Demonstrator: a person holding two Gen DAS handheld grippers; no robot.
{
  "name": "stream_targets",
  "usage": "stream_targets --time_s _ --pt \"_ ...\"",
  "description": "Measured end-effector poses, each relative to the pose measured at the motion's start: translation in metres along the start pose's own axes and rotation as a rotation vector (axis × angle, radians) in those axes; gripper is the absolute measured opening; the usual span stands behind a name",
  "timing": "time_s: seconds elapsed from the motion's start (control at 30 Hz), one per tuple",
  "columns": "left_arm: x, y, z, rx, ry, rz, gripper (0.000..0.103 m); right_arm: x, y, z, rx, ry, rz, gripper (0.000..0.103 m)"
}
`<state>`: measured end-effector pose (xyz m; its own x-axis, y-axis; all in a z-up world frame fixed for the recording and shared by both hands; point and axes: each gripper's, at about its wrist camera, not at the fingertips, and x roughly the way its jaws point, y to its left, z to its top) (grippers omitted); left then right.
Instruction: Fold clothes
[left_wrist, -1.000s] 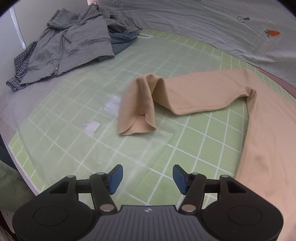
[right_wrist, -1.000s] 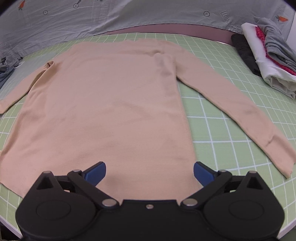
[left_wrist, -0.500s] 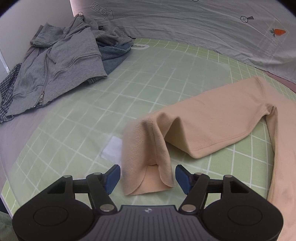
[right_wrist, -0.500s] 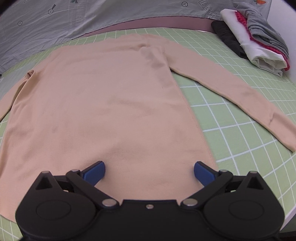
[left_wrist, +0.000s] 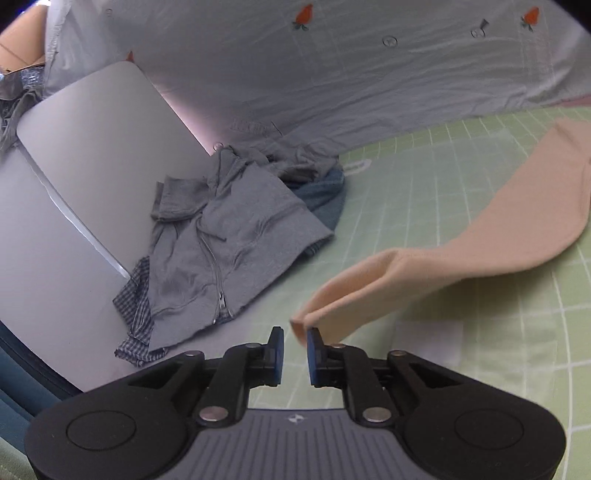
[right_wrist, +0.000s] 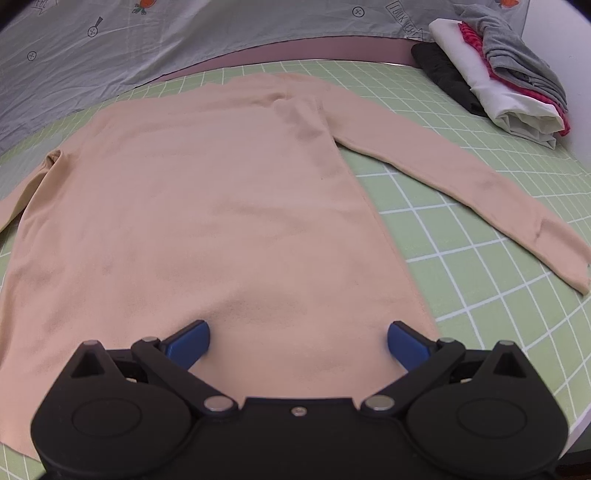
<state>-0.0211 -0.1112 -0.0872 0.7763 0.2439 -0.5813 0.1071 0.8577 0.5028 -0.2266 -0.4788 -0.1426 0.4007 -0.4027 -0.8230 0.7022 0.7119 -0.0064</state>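
A beige long-sleeved top (right_wrist: 221, 206) lies flat on the green grid mat (right_wrist: 480, 280), its right sleeve (right_wrist: 480, 192) stretched out to the right. My left gripper (left_wrist: 295, 334) is shut on the cuff of the left sleeve (left_wrist: 424, 266) and holds it lifted above the mat. My right gripper (right_wrist: 297, 341) is open and empty, just above the top's lower hem, with its fingers apart over the cloth.
A grey zip hoodie (left_wrist: 221, 251) lies heaped over a checked shirt (left_wrist: 136, 317) and blue cloth (left_wrist: 325, 195) at the mat's left. A stack of folded clothes (right_wrist: 506, 70) sits at the back right. A grey printed sheet (left_wrist: 332, 74) runs along the back.
My left gripper moved forward over the sleeve cuff, closed on it and lifted it, swinging leftward. My right gripper stayed open over the hem and shifted only slightly.
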Motion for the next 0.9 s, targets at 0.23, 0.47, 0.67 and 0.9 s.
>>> stream_targets --time_s 0.23,0.47,0.67,0.9 --pt "0.017 0.043 -0.038 -0.445 0.225 -0.175 0.024 0.001 0.001 0.001 0.002 -0.005 -0.001 0.103" --pt "0.031 0.045 -0.028 -0.474 0.176 -0.235 0.021 0.001 0.001 0.001 -0.001 -0.008 0.003 0.103" --pt "0.05 0.031 -0.013 -0.452 0.177 -0.281 0.021 0.001 0.0 0.0 -0.004 -0.01 0.005 0.103" --pt "0.064 0.021 -0.009 -0.42 0.189 -0.312 0.021 0.001 0.001 0.001 -0.004 -0.01 0.005 0.103"
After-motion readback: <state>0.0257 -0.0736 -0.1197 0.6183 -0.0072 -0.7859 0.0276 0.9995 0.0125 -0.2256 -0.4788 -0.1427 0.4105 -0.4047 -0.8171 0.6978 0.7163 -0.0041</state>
